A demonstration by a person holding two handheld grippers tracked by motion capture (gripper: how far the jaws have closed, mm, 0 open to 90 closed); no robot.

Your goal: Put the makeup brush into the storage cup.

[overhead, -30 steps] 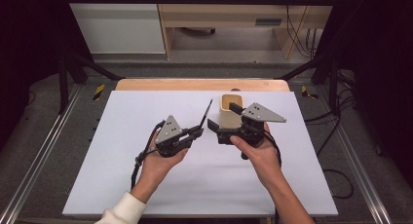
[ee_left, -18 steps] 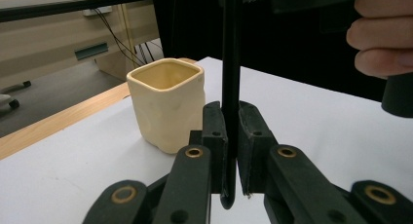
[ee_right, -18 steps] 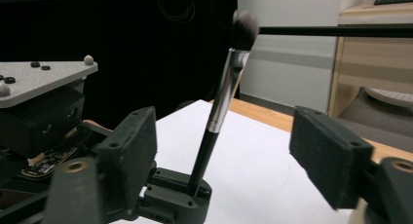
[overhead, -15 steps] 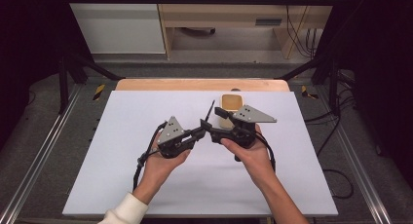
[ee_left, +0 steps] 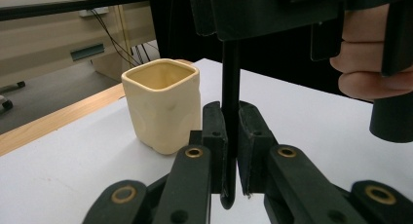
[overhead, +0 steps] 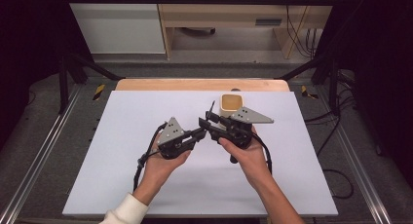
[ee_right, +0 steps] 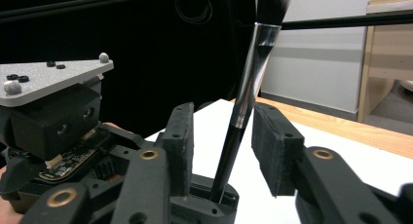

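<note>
In the high view we see a cream cup (overhead: 230, 105) standing upright toward the far side of the white counter (overhead: 122, 151); its inside looks bare from what we can make out. Just in front of it the left claw (overhead: 200, 132) and right claw (overhead: 208, 124) meet tip to tip, with a slim dark makeup brush (overhead: 211, 110) rising between them.

In the left gripper view we find the cup (ee_left: 163, 104) open-topped, squarish and dented at its sides, nothing visible inside. The left claw (ee_left: 233, 136) is clamped tight on the brush's black handle (ee_left: 231, 87), which stands upright.

In the right gripper view the brush (ee_right: 247, 92) shows a black handle, a silver collar and dark bristles with pale tips. The right claw (ee_right: 221, 136) has just been closing around it, pads not yet touching.
</note>
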